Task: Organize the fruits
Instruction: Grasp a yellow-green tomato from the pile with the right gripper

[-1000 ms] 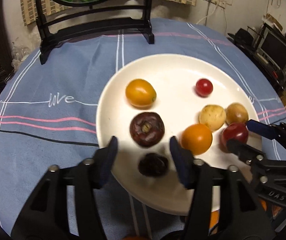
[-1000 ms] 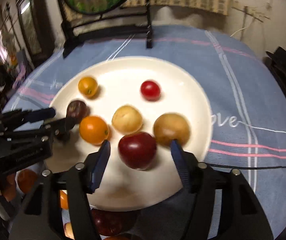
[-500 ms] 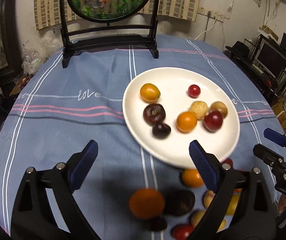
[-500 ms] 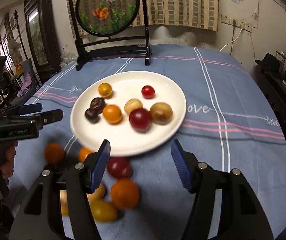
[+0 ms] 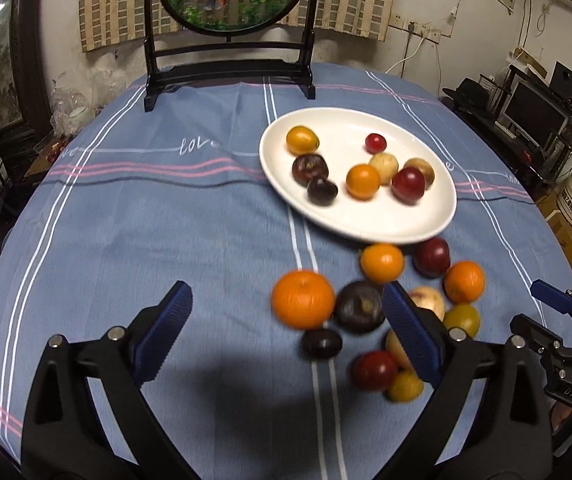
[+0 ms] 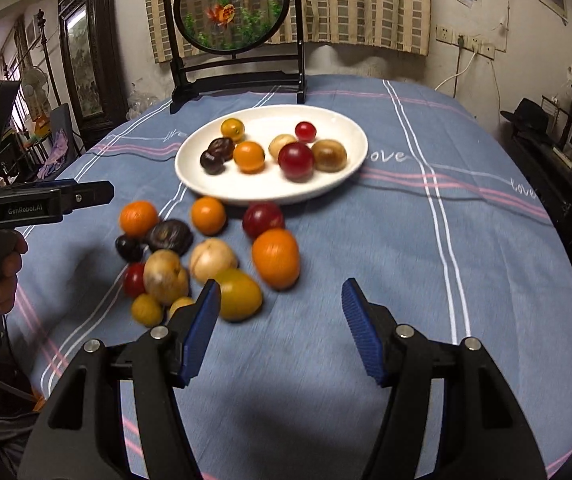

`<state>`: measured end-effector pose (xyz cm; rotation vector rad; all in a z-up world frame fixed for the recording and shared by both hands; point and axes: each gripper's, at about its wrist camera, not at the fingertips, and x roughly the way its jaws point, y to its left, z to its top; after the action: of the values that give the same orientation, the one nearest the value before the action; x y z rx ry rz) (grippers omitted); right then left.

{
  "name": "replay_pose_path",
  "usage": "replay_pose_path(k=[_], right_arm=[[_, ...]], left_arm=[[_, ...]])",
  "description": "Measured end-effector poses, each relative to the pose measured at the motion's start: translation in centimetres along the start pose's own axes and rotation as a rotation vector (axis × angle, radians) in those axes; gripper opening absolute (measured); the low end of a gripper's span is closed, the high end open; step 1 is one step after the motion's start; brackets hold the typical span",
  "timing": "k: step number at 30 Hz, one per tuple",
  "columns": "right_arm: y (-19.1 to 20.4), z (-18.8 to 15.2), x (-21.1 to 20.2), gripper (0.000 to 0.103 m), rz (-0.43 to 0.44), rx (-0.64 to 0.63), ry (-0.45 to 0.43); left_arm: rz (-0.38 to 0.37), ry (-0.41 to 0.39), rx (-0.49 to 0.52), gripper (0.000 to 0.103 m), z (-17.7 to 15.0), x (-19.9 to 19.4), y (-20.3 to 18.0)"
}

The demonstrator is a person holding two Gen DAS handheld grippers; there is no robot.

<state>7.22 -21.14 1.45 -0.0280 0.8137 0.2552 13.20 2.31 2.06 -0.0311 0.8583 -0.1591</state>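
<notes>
Through the left wrist camera I look down on a round table under a blue tablecloth [image 5: 126, 220] with white and pink stripes. My left gripper [image 5: 286, 332] fills the foreground, its blue-padded fingers [image 5: 162, 332] spread wide and opening a little further, with only cloth and the edge of the loose fruit between them; they hold nothing. A white oval plate [image 5: 366, 224] sits beyond, to the right of centre, carrying eight small fruits, among them a red cherry tomato [image 5: 375, 143] and two dark plums. Just in front of the plate lies a loose cluster on the cloth: a large orange [image 5: 303, 299], a dark purple fruit [image 5: 360, 306] touching it, and smaller orange, red and yellow pieces. My right gripper [image 5: 542, 312] shows at the right edge. A goldfish screen on a black stand [image 5: 230, 76] stands at the far side of the table. Through the right wrist camera the same white plate [image 6: 214, 184] sits in the middle distance, the loose pile just in front of it and to the left. My right gripper [image 6: 282, 328] hangs over bare cloth, its blue fingers [image 6: 362, 336] apart and empty, the left one just beside a yellow-green fruit [image 6: 240, 294]. My left gripper [image 6: 82, 196] enters from the left, a hand [image 6: 4, 276] wrapped round its handle.
</notes>
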Motion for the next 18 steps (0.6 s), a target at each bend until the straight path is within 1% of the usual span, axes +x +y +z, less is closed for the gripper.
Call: replay_pose_path(k=[4, 7, 13, 18], right_arm=[[0.4, -1.1, 0.2, 0.064, -0.013, -0.013, 0.024], [0.5, -1.7, 0.5, 0.064, -0.007, -0.006, 0.041], [0.8, -2.5, 1.3, 0.064, 0.008, -0.001, 0.071], [1.3, -2.6, 1.9, 0.064, 0.021, -0.013, 0.090]], left_arm=[[0.002, 0.019, -0.010, 0.097, -1.6, -0.1, 0.4], [0.014, 0.036, -0.005, 0.097, -2.6, 0.1, 0.6], [0.027, 0.055, 0.010, 0.097, -3.7, 0.6, 0.7], [0.037, 0.063, 0.043, 0.097, -4.5, 1.1, 0.4]])
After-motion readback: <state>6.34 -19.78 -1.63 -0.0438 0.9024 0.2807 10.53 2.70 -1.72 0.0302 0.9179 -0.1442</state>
